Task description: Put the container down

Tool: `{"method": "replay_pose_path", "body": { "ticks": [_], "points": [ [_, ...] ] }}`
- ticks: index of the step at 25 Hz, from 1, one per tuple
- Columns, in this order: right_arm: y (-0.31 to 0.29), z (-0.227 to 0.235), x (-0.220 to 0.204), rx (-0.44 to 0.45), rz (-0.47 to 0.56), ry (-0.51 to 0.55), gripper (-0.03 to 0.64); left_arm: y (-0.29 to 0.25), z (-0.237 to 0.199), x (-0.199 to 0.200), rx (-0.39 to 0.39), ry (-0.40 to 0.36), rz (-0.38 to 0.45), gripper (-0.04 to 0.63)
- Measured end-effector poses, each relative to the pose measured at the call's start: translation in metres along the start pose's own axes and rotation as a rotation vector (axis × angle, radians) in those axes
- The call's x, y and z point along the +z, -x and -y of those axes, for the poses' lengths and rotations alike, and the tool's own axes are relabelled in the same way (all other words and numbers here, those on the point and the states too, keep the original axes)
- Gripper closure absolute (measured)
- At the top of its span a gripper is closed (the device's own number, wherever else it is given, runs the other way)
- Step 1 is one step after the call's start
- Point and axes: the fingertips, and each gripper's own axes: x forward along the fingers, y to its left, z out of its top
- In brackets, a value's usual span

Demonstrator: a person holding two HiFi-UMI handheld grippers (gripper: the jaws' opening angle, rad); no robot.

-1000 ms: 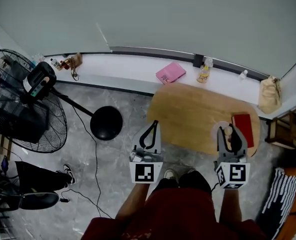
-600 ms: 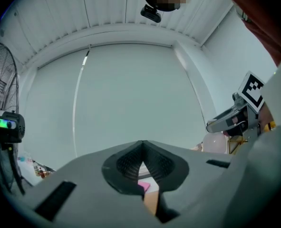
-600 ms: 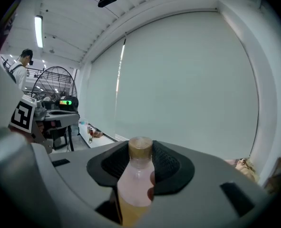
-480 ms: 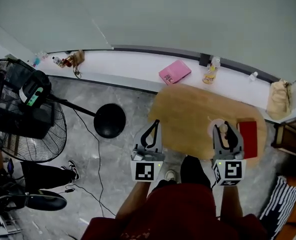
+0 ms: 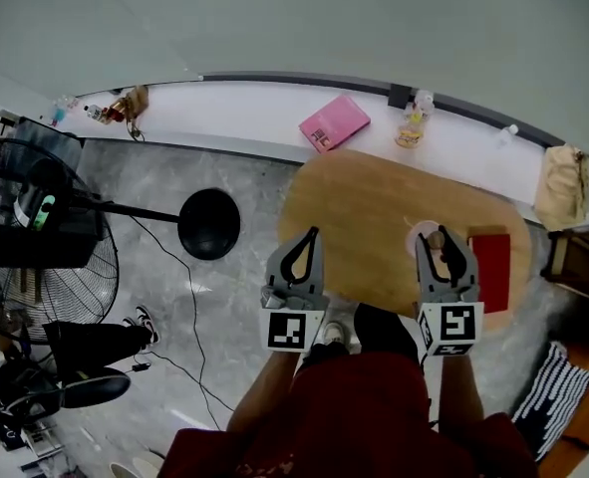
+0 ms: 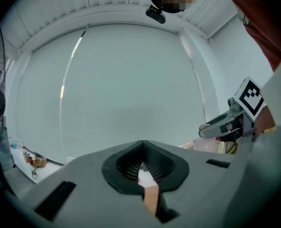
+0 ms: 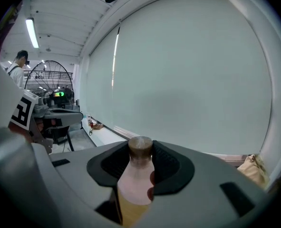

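Note:
The container is a small pale bottle (image 7: 135, 182) with a brown cap and yellowish contents. My right gripper (image 7: 140, 152) is shut on it and holds it upright in the air. In the head view the right gripper (image 5: 441, 255) hangs over the near right part of the oval wooden table (image 5: 364, 212). It is beside a round pale disc (image 5: 420, 234) and a red flat item (image 5: 490, 267). My left gripper (image 5: 299, 257) is shut with nothing in it and hovers at the table's near left edge; in the left gripper view its tips (image 6: 142, 146) meet.
A white ledge (image 5: 244, 118) runs behind the table with a pink book (image 5: 334, 122) and a bottle (image 5: 410, 129) on it. A standing fan (image 5: 35, 242) with a black base (image 5: 209, 224) stands on the floor at left. A paper bag (image 5: 561, 187) sits at right.
The head view has swung, so the table and ledge sit further left in it. Both grippers keep about the same places over the table. The right one still grips the bottle.

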Motion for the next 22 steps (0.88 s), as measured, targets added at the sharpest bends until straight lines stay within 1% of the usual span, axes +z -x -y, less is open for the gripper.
{"method": "replay_pose_path", "body": {
  "ticks": [5,11,14,22],
  "points": [
    [-0.024,0.016,-0.026,0.023,-0.053,-0.006,0.474,-0.028,0.012,-0.023,-0.01,0.02,-0.047,0.591],
    [-0.052,0.026,-0.072,0.057,-0.134,-0.002,0.474,-0.05,0.026,-0.064,-0.024,0.03,-0.141,0.591],
    [-0.066,0.025,-0.101,0.083,-0.186,-0.001,0.474,-0.055,0.03,-0.087,-0.025,0.05,-0.195,0.591],
    [-0.096,0.02,-0.173,0.146,-0.316,-0.007,0.475,-0.056,0.044,-0.157,-0.003,0.132,-0.358,0.591]
  ]
}}
